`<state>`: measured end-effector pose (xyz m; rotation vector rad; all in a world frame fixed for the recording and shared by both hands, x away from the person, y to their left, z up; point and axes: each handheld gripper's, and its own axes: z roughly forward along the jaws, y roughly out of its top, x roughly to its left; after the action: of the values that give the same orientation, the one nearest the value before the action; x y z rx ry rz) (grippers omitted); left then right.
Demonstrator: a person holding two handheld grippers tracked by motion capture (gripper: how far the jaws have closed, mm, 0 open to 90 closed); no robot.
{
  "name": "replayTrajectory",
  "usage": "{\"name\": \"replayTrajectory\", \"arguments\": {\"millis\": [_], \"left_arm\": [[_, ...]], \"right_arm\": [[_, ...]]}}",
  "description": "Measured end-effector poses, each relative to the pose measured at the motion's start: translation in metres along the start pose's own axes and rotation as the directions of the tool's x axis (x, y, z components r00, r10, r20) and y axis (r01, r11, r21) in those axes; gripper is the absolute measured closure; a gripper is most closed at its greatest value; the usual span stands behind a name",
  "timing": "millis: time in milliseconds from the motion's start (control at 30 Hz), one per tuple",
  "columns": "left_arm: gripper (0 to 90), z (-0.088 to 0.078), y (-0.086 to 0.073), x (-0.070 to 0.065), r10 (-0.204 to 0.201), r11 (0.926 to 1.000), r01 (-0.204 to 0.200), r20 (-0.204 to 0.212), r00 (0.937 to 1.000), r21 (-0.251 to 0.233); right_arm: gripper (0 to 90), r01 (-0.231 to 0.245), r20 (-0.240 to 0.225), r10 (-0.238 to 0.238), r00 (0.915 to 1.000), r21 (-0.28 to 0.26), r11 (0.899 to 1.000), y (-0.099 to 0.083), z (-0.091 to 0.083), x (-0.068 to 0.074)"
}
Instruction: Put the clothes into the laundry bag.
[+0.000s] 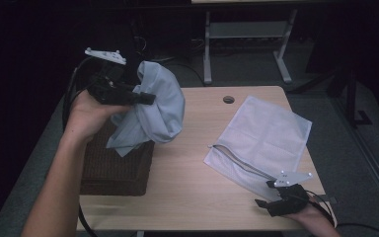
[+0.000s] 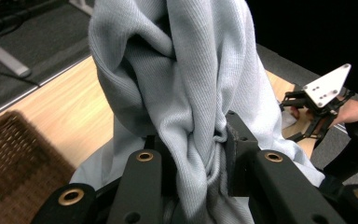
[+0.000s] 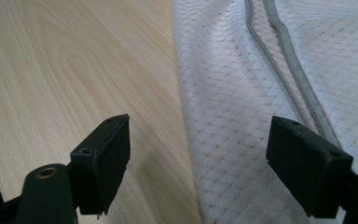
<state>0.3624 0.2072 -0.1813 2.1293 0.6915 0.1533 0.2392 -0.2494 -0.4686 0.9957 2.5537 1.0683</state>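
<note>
High view, lower right of the frame: right gripper (image 1: 276, 193) rests at the near corner of a white mesh laundry bag (image 1: 266, 136), whose zipper (image 1: 237, 160) runs along the near-left edge and looks partly undone. Right gripper view confirms the jaws stand wide apart with nothing between them; the left pad hangs over bare table (image 3: 51, 70), the right over the mesh, the zipper track just beyond it. Left of centre: a brown wicker basket (image 1: 113, 170) sits on the table's near-left part. Above it, in the upper left of the frame, the left gripper (image 1: 145, 98) holds a pale blue-grey garment (image 1: 158, 106) lifted clear, the cloth hanging in a loose bundle over the basket's far edge. Left gripper view: jaws closed on a twisted fold of the knit, pinched between the pads, most of the fabric spilling forward. Farther back, a round cable hole (image 1: 228, 99) in the table, then a desk frame on the dark floor. Risks, judged: the grip takes one bunched fold only, so the garment could slip out during transfer; the bag mouth lies flat, so unless the right gripper pinches and lifts an edge, the bundle would likely land on top or push the bag across the table.
</note>
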Motion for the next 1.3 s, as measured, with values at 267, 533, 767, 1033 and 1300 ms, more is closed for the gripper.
{"name": "replayTrajectory", "arguments": {"millis": [267, 533, 767, 1033, 1300], "left_arm": [[71.5, 0.027, 0.006, -0.020, 0.043, 0.9990, -0.044, 0.076, 0.9962, 0.011], [71.4, 0.055, -0.005, -0.032, 0.054, 0.9967, -0.061, 0.119, 0.9914, 0.053], [71.4, 0.069, -0.025, -0.035, 0.038, 0.9953, -0.050, 0.140, 0.9895, 0.083], [71.4, 0.084, -0.056, -0.037, 0.005, 0.9926, -0.019, 0.111, 0.9938, 0.120], [71.3, 0.120, -0.082, -0.038, -0.024, 0.9868, 0.008, 0.098, 0.9949, 0.162]], "right_arm": [[20.7, 0.001, 0.000, -0.001, 1.0000, -0.002, 1.000, 0.000, -0.001, 0.000], [20.7, 0.001, 0.000, -0.001, 1.0000, -0.006, 1.000, 0.000, -0.001, 0.000], [20.7, -0.001, 0.001, 0.001, 1.0000, -0.006, 1.000, 0.000, -0.002, 0.000], [20.7, 0.005, -0.003, -0.005, 1.0000, -0.003, 1.000, 0.000, 0.000, 0.002], [21.0, 0.003, -0.001, -0.003, 1.0000, -0.005, 1.000, 0.001, -0.001, 0.001]]}}
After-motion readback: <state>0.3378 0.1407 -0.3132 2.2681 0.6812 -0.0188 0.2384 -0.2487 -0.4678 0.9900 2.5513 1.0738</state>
